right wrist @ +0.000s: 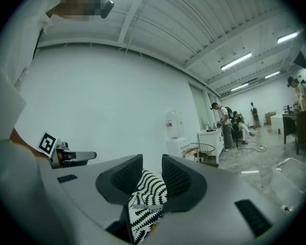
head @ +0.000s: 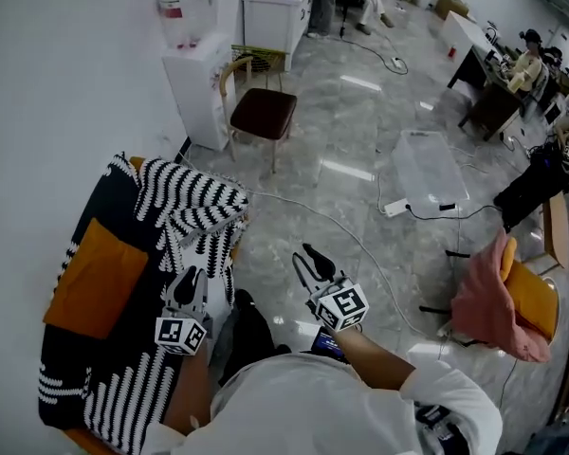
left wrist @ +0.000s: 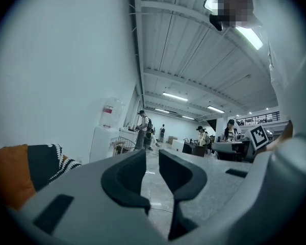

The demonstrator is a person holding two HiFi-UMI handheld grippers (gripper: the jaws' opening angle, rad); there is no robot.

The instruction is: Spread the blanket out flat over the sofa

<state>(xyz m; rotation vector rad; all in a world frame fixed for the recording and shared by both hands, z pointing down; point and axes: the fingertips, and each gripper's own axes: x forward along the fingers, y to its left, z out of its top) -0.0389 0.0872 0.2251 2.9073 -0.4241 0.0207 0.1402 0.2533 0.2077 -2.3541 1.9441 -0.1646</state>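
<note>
Grey left gripper [head: 186, 292]: jaws apart, nothing between them, hovering just over the right edge of the blanket [head: 123, 254]. Right gripper [head: 310, 265] also released and empty, out over the bare floor, apart from the fabric. The pattern showing through its gap is the blanket beyond, not gripped. Black-and-white blanket drapes the sofa [head: 76, 438] by the wall, far end bunched into a ridge. Likely soft, light and limp: it will sag and drag. Best hold: hem or corners at the bunched end, one per gripper.
</note>
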